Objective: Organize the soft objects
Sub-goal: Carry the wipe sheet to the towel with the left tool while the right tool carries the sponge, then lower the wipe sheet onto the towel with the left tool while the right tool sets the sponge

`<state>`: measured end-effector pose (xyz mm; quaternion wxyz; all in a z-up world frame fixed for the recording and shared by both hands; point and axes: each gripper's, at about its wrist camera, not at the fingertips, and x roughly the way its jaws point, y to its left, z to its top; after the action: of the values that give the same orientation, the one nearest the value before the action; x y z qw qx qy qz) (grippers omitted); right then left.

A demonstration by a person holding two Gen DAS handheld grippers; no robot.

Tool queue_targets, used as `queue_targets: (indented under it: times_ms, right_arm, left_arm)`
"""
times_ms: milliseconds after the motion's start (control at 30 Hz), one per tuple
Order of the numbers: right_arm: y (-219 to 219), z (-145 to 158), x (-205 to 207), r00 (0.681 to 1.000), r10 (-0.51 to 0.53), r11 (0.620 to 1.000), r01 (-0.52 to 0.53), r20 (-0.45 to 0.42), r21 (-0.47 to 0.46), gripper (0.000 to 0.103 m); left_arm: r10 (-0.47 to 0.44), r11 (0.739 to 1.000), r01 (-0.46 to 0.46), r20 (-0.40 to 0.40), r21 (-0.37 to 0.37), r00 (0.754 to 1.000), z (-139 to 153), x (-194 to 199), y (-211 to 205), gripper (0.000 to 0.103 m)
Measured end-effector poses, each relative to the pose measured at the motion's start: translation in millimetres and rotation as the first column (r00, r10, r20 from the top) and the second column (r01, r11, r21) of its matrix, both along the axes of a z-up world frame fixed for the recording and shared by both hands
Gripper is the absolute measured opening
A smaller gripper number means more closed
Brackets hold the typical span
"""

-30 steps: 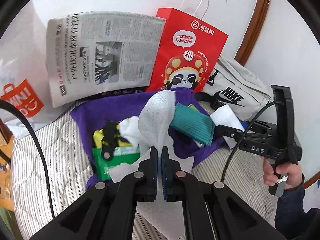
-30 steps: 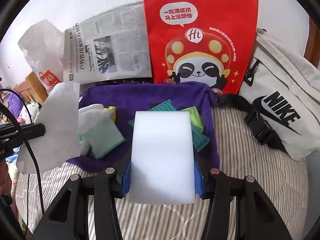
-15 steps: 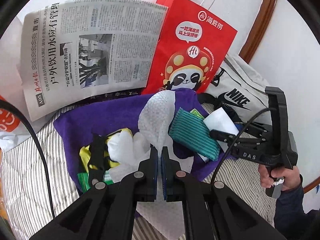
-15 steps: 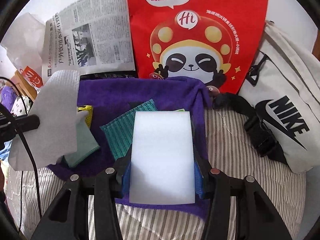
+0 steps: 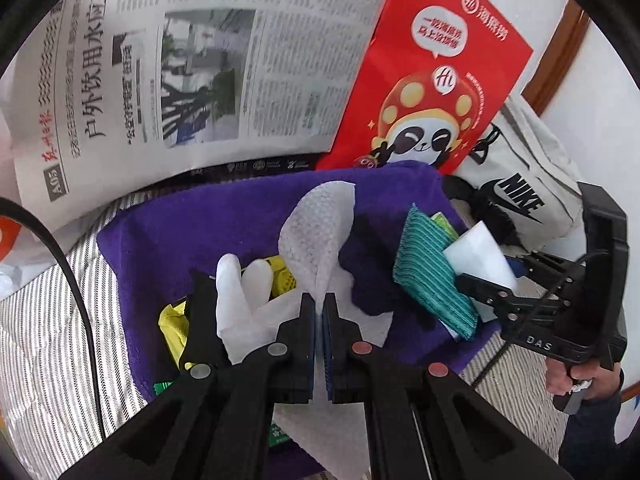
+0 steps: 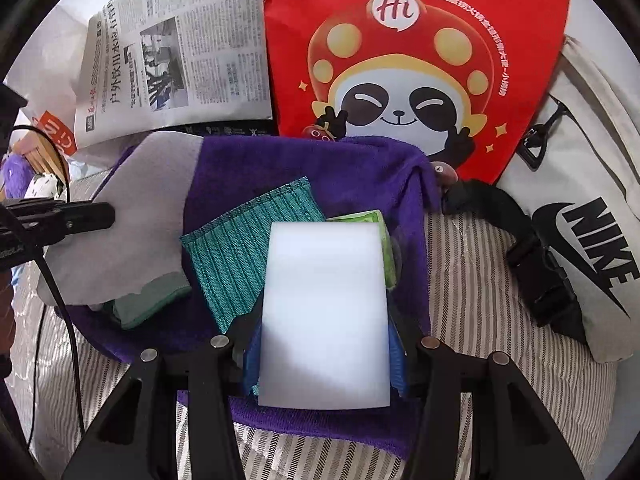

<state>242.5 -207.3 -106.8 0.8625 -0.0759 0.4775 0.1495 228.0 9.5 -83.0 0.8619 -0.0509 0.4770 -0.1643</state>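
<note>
Both hands are loaded over the purple towel (image 6: 304, 168) spread on the striped bed. The left hand-held gripper (image 5: 319, 312) is pinched tight on a white wipe (image 5: 316, 232); the right hand-held gripper (image 6: 324, 356) clamps a white foam sponge (image 6: 324, 308) at half width. A teal cloth (image 6: 240, 244) lies at ten o'clock of the sponge, a white glove (image 5: 236, 300) at nine of the wipe. Neither held piece is down yet; placing remains.

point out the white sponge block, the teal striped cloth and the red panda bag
white sponge block (image 6: 326, 312), right wrist view, centre of its top face
teal striped cloth (image 6: 244, 248), right wrist view, middle of the ribbed surface
red panda bag (image 6: 416, 64), right wrist view, the mushroom cap print
</note>
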Motion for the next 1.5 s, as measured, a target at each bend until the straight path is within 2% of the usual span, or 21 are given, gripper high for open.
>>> queue_targets:
  times_ms: [633,900,1133,1200,1300,1433,1500]
  right_arm:
    - [-2.0,-4.5,4.4,1.000,0.015,0.999,-0.015,-0.006,0.036,0.051]
    - [-5.3,-4.9,2.7,1.000,0.004,0.999,-0.003,-0.020,0.049,0.060]
    - [-8.4,-2.2,0.3,1.000,-0.006,0.998,0.008,-0.029,0.063,0.062]
    - [-8.6,-0.5,-1.3,1.000,-0.008,0.998,0.009,-0.026,0.062,0.062]
    - [-9.7,3.4,-4.1,1.000,-0.014,0.998,0.015,-0.020,0.067,0.063]
    - [-10.1,8.5,-8.2,1.000,-0.016,0.997,0.017,-0.009,0.070,0.071]
    - [-10.5,13.1,-12.2,1.000,-0.007,0.997,0.006,0.011,0.080,0.074]
  left_arm:
    - [-0.017,1.000,0.017,-0.034,0.006,0.999,-10.4,8.1,-2.8,0.006]
    - [-0.036,0.999,0.035,-0.022,-0.004,0.999,-6.5,1.2,-5.9,0.036]
    - [-0.030,0.999,0.031,-0.031,0.018,0.999,-4.7,-6.1,-5.8,0.040]
    - [-0.030,0.999,0.031,-0.033,0.017,0.999,-3.0,-9.1,-6.1,0.046]
    - [-0.026,0.999,0.026,-0.030,0.027,0.999,-0.2,-15.8,-6.8,0.048]
    - [-0.016,0.999,0.017,-0.026,0.046,1.000,5.2,-22.8,-5.5,0.049]
    - [0.003,0.998,-0.001,-0.022,0.060,1.000,8.1,-26.2,-1.4,0.053]
